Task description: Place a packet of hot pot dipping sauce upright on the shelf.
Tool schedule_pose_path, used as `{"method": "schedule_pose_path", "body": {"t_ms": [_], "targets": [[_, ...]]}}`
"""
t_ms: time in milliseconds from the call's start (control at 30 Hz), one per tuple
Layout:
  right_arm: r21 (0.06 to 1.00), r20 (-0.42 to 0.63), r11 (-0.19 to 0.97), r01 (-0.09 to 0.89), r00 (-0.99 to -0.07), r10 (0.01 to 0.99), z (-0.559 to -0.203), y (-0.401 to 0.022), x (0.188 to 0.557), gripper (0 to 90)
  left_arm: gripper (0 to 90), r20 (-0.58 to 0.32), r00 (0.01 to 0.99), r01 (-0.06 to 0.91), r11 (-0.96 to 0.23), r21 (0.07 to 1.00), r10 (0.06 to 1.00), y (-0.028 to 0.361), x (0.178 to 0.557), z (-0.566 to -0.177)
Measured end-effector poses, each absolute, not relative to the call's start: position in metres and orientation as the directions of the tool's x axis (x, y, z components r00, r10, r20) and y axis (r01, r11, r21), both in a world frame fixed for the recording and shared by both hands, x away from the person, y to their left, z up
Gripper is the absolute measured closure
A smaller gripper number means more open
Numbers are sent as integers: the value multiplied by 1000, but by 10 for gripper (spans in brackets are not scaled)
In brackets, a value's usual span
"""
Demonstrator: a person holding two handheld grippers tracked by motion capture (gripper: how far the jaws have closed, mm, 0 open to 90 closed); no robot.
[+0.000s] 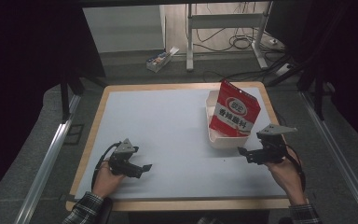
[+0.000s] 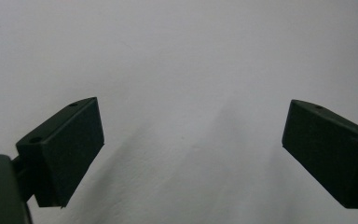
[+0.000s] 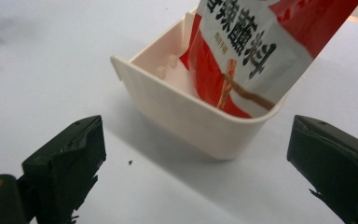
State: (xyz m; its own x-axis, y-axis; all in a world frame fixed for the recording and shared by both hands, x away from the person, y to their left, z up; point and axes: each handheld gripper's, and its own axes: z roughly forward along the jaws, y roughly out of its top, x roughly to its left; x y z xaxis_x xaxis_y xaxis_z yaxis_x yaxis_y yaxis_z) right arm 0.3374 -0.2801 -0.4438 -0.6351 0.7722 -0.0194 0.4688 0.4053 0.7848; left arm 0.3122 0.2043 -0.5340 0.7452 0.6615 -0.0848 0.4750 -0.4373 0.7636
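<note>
On the table (image 1: 168, 126), red pouch (image 1: 234, 110) upright in cream bin (image 1: 220, 140); both grippers' fingers apart, empty.

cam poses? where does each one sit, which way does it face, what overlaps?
High view: above the person's side, facing forward and down on the table; both forearms, left gripper, right gripper.
Left gripper view: on the left gripper, facing bare tabletop.
Right gripper view: on the right gripper, facing the white tub and red pouch.
Shared: tub and pouch, high and right.
</note>
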Motion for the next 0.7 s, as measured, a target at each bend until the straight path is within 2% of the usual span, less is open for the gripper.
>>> {"method": "schedule_pose_path", "body": {"t_ms": [700], "targets": [[796, -50, 422, 434, -647, 761, -449, -282, 305, 23, 55, -67, 751, 459, -446, 768, 657, 204, 311, -534]]}}
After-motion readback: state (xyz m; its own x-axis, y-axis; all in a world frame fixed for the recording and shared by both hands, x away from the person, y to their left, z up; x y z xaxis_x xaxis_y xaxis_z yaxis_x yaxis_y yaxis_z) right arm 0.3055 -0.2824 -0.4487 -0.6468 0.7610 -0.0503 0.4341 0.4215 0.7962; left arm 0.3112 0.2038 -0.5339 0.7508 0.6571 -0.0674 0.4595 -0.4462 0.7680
